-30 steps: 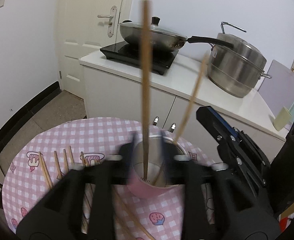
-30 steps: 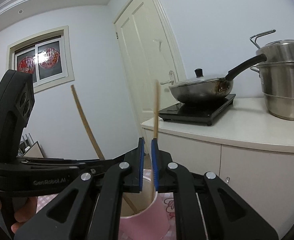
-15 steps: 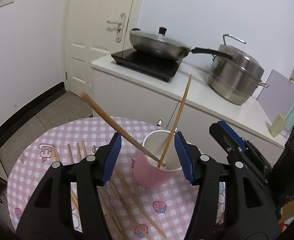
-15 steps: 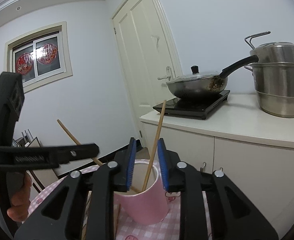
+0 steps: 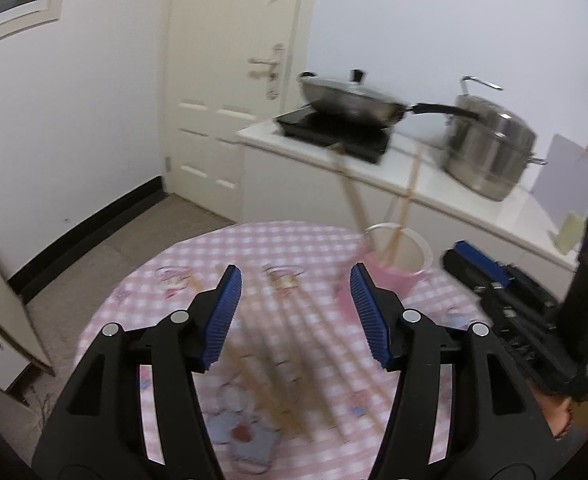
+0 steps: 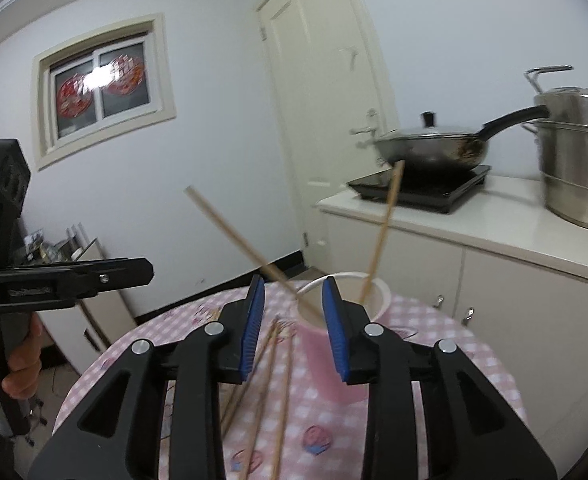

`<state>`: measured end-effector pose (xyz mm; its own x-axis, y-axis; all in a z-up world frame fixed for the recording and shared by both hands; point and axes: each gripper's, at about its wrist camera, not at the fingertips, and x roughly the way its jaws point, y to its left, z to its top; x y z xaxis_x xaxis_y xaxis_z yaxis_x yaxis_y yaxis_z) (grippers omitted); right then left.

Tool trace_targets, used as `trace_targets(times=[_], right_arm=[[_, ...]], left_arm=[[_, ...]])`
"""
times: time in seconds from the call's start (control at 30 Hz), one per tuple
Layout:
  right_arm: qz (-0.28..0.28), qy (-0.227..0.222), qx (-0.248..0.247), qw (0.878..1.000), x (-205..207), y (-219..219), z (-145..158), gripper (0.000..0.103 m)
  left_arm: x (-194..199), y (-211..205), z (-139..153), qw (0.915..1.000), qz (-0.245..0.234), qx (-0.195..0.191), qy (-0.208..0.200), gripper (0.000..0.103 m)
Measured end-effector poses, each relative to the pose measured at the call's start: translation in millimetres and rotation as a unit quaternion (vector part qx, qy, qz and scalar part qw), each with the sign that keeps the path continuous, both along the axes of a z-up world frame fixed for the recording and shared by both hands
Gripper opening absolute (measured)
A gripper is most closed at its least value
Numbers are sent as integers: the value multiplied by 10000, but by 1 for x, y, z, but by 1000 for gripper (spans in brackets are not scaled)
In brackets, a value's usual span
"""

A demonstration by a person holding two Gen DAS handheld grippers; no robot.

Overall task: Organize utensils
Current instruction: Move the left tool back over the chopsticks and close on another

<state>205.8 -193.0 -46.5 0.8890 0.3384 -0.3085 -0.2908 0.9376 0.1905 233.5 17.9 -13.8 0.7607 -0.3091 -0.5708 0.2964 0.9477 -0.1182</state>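
Left gripper: jaws spread, blue pads apart, nothing between them; it hangs above the round table with its pink checked cloth. Directly beneath and just beyond the pads, loose chopsticks lie flat on the cloth in a rough fan, blurred in the left wrist view; their exact count cannot be told.

Right gripper: jaws opening, pads parted, nothing pinched; the loose chopsticks and the near wall of the pink cup show through the gap, untouched by either pad. The left gripper's handle, held by a hand, enters the right wrist view from the left edge.

The pink cup stands upright on the far right part of the table, just beyond the right gripper's tips; two chopsticks stand in it: one leans left over the rim, the other leans slightly right.

Behind the table: a white counter carrying a black induction hob with a lidded wok on it; a steel steamer pot beside it at right; a white door further back; a window in the left wall.
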Motion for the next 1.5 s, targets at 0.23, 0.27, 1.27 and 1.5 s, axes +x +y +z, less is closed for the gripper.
trace_targets(times=[0.23,0.27,1.27,1.5], right_arm=[[345,314,-236,9986,5,26,-14,30],[369,366,-268,9983,7,29,-17,30],[594,1134,-333,9912,26,34,-62,46],[602,1158,-323,9909,27,32,-65,48]], left_arm=[[23,40,-43,9954,636,145,704,57],[26,44,-49,9942,684,142,814,57],[83,28,-130,9665,1114,222,2303,42],[81,28,-130,9660,1169,334,2284,41]])
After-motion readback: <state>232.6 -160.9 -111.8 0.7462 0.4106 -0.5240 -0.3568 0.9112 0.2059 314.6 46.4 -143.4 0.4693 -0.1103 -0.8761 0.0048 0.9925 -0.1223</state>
